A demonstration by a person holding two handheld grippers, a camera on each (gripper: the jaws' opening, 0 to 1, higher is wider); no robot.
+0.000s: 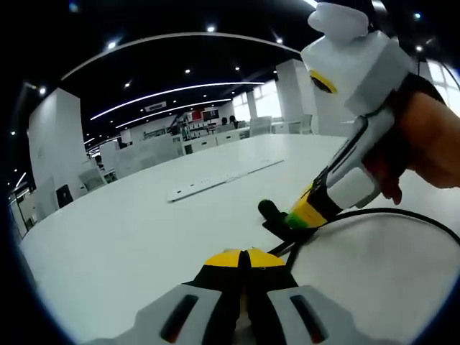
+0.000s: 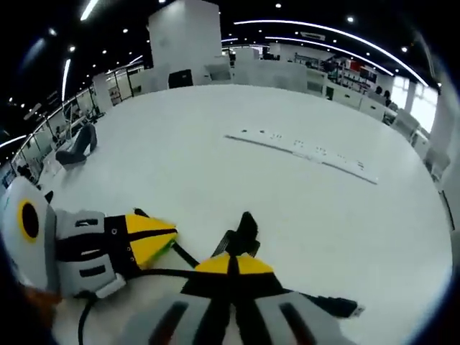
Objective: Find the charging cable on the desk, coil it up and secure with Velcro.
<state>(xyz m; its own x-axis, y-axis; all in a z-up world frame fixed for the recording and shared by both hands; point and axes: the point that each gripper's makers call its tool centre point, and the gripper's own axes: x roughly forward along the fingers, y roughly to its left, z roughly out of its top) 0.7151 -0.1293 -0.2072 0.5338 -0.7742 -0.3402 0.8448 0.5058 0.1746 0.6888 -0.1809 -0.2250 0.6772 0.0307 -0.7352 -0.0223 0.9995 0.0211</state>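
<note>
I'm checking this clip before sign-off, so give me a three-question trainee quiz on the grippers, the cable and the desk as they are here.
1. True or false: the left gripper has its jaws wide apart.
2. In the left gripper view, where does the right gripper meet the black cable?
A. at its black end piece
B. halfway along the loop
C. nowhere, it hovers above
3. Fill in: the long flat white thing lying further back on the desk is a power ____.

Key
1. False: the yellow tips sit together.
2. A: its tips are at the cable's dark end piece.
3. strip, with sockets along its length.
</note>
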